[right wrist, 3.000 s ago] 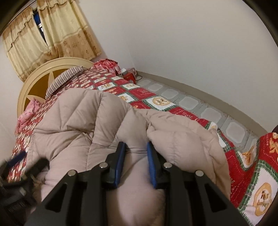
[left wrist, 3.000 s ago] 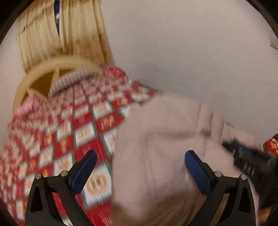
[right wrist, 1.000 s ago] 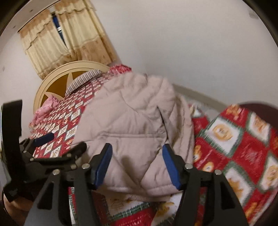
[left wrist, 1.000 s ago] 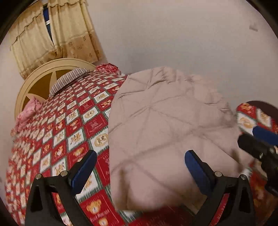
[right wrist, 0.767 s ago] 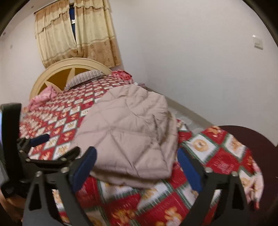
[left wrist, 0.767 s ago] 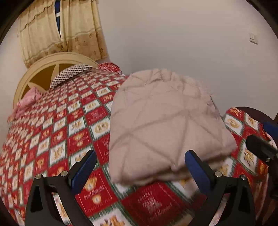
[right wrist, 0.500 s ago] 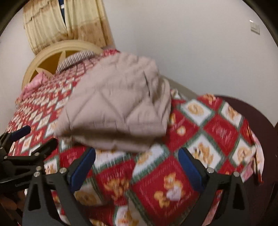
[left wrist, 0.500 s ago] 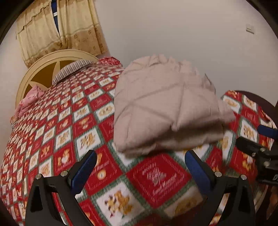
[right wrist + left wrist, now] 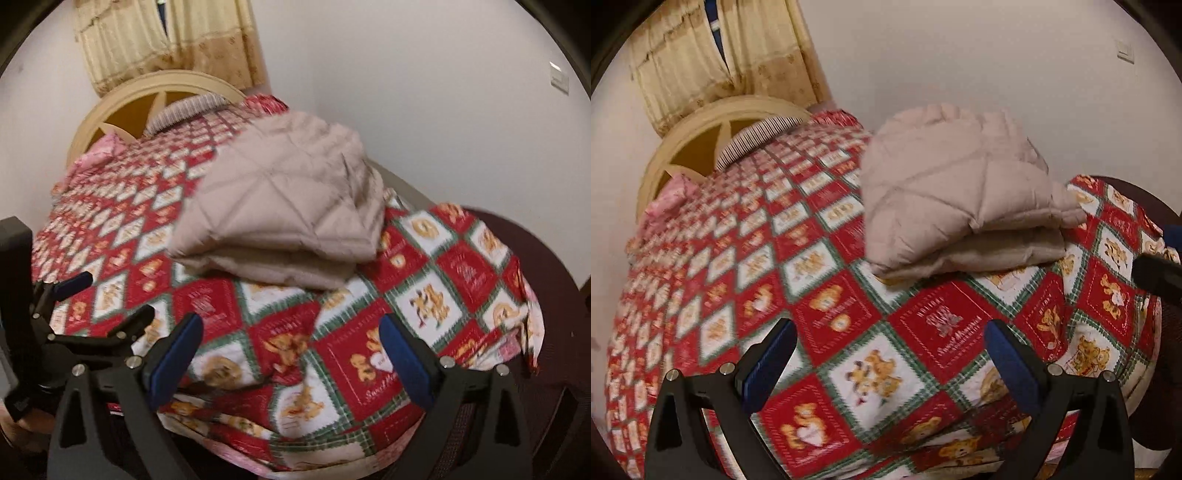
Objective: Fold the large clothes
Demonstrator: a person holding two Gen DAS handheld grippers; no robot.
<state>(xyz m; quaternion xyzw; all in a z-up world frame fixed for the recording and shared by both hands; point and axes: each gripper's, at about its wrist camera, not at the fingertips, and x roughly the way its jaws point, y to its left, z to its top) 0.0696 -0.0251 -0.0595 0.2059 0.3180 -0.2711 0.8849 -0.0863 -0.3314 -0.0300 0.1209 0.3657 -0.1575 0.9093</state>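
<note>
Both claws tilt down over the bed's [image 9: 849, 314] foot edge. The left claw [image 9: 890, 363] and right claw [image 9: 291, 350] gape wide, empty. The right's jaws have just spread, clear of the folded beige jacket [image 9: 280, 221].

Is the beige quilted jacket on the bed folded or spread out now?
Folded. The beige quilted jacket lies as a compact bundle on the red patterned bedspread, with stacked layers visible along its near edge.
</note>
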